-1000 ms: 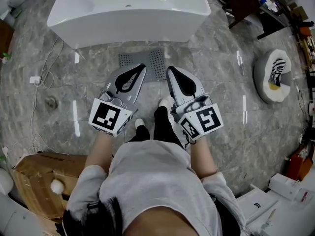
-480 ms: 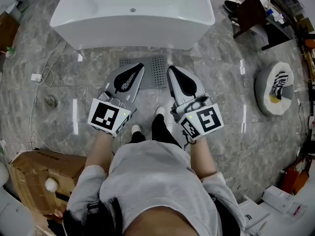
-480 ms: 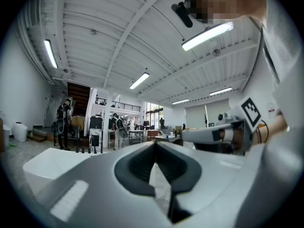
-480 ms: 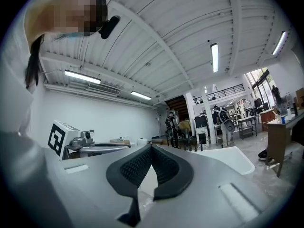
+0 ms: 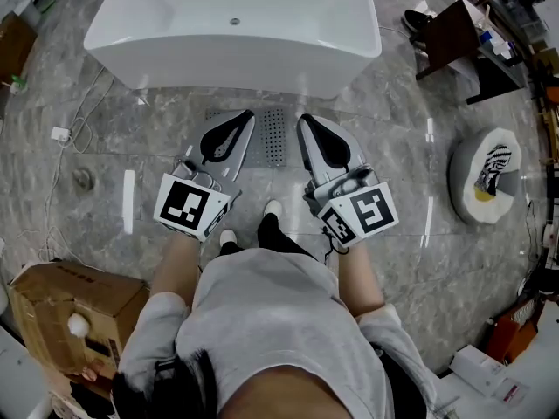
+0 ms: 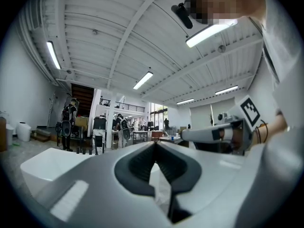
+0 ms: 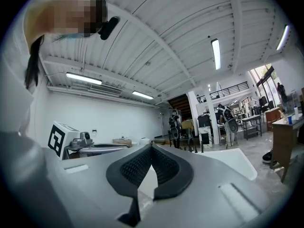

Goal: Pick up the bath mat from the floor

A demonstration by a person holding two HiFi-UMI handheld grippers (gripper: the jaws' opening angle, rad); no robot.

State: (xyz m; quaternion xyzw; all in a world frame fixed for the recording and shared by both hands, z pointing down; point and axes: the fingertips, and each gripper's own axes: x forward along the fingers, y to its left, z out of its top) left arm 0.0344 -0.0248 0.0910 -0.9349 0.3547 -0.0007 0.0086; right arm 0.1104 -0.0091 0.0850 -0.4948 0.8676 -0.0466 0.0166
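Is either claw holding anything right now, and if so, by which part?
Nothing is held. The left claw and right claw are both shut and empty; the mat lies below them, by the tub.

Polished grey stone-look floor [image 5: 410,251] shows bright reflected streaks. The bathtub [image 5: 234,42] is smooth, glossy white. The bath mat [image 5: 274,135] is matt grey and dotted all over with small holes (rubber or plastic, hard to tell). The left gripper [image 5: 245,118] and right gripper [image 5: 304,122] have satin grey plastic shells; their pads [image 7: 135,167] are black and finely ribbed. A cardboard box [image 5: 65,304] is dull brown. The person's top [image 5: 279,330] is soft grey cloth.
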